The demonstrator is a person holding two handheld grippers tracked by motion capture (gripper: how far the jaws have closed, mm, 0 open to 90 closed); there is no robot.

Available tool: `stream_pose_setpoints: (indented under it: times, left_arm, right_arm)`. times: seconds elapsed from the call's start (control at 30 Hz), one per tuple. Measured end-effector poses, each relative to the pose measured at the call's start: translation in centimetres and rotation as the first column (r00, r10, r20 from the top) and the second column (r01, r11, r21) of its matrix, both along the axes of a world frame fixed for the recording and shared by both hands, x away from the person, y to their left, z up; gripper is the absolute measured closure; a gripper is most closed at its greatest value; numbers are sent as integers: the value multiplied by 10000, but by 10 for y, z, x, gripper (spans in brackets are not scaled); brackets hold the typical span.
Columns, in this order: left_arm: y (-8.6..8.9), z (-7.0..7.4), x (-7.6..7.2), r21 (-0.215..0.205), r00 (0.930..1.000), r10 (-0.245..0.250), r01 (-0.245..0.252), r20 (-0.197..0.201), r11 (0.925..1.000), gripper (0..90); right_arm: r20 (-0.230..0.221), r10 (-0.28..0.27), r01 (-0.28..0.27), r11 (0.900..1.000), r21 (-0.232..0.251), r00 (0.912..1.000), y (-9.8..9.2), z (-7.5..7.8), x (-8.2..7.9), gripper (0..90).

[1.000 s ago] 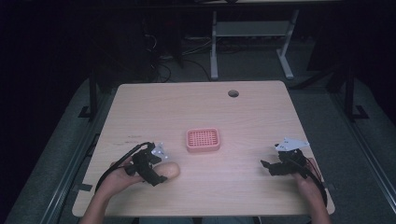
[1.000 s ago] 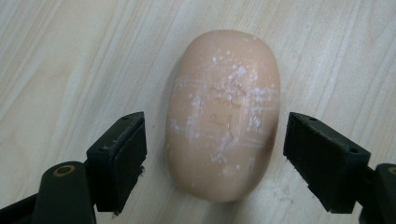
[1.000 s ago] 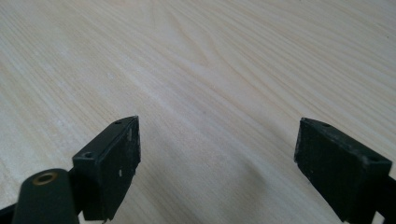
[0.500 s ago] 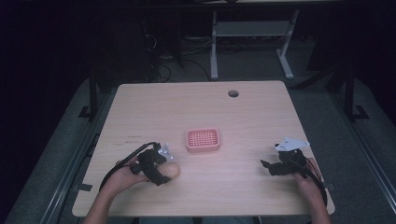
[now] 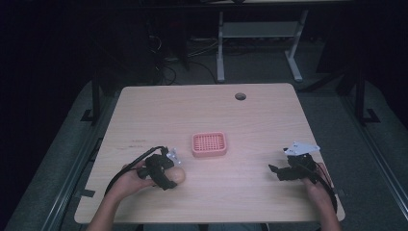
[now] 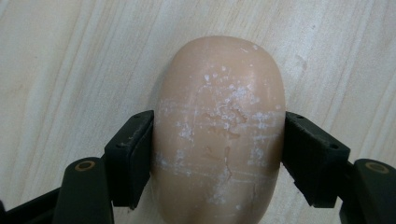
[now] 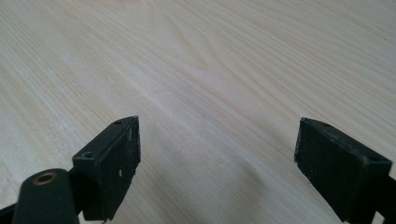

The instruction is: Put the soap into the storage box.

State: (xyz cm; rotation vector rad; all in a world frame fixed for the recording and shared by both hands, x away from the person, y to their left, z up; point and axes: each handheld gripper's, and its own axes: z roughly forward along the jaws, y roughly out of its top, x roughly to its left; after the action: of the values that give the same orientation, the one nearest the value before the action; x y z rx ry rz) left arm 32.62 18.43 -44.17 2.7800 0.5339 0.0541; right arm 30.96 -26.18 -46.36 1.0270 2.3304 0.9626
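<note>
high view: wooden table (image 5: 250,115) with a round cable hole (image 5: 240,96) near its far edge, right of centre. a pink perforated tray (image 5: 209,144) sits about mid-table, nothing visible in it. the left gripper (image 5: 169,177) lies near the front-left corner, held in the person's left hand (image 5: 129,179), with a tan egg-shaped object (image 5: 178,175) between its jaws, just front-left of the tray and apart from it. the right gripper (image 5: 276,172) rests low toward the front-right corner, well apart from both tray and object. left gripper view: the egg-shaped object (image 6: 219,135) sits lengthwise on the table, both pads closed against its widest flanks, left pad (image 6: 133,156) and right pad (image 6: 310,156) touching the surface; whether it is lifted cannot be told. the skin is matte, with white scuffs and fine hairline cracks. judgement: probably a light, rigid, smooth-curved item, possibly a hollow shell, so fragile under squeeze and prone to slip out forward along its taper; the grip across the broadest belt looks like the right place, with gentle force. right gripper view: the right gripper (image 7: 217,154) is spread wide, holding nothing, bare wood grain between its jaws.
</note>
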Motion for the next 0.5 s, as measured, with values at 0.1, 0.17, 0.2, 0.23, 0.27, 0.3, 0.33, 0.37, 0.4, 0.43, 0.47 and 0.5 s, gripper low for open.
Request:
stream_pose_setpoints:
  times: [0.1,0.17,0.2,0.23,0.27,0.3,0.33,0.37,0.4,0.43,0.47,0.5]
  left_arm:
    - [-1,1,0,44,10000,-40,40,8,10000,309]
    - [0,1,0,31,10000,-48,48,2,10000,313]
    - [0,1,0,38,10000,-33,33,27,10000,314]
    - [0,1,0,24,10000,-16,16,65,10000,315]
    - [0,2,0,-7,10000,-26,26,70,10000,315]
    - [0,2,0,-121,10000,28,-27,95,9999,315]
    - [0,4,0,-195,9999,60,-58,112,9998,316]
    - [0,5,1,-266,9999,86,-82,126,9996,315]
    - [0,6,2,-309,9999,89,-87,80,9995,315]
    - [-1,6,3,-292,9999,88,-85,73,9995,316]
    - [-2,6,3,-282,9999,93,-90,98,9996,316]
    - [-2,7,4,-231,9999,73,-71,91,9997,316]
  right_arm:
    - [-11,-5,5,10000,20,10000,0,0,0,139]
    - [6,9,-9,10000,48,10000,0,0,0,139]
    - [25,14,-14,10000,61,10000,-1,0,0,138]
    - [58,56,-56,10000,22,10000,-1,1,0,139]
    - [38,28,-29,10000,42,10000,-1,1,0,139]
    - [45,21,-21,10000,47,10000,-1,1,0,139]
    - [46,9,-10,10000,50,10000,-2,1,0,139]
    - [26,-30,30,9999,110,10000,-1,1,0,138]
    - [26,-30,30,9999,110,10000,-1,1,0,138]
    - [18,-32,31,9999,122,10000,-1,1,0,139]
    - [6,-43,43,9999,140,10000,-1,1,0,139]
    - [21,-16,15,9999,113,10000,-1,1,0,139]
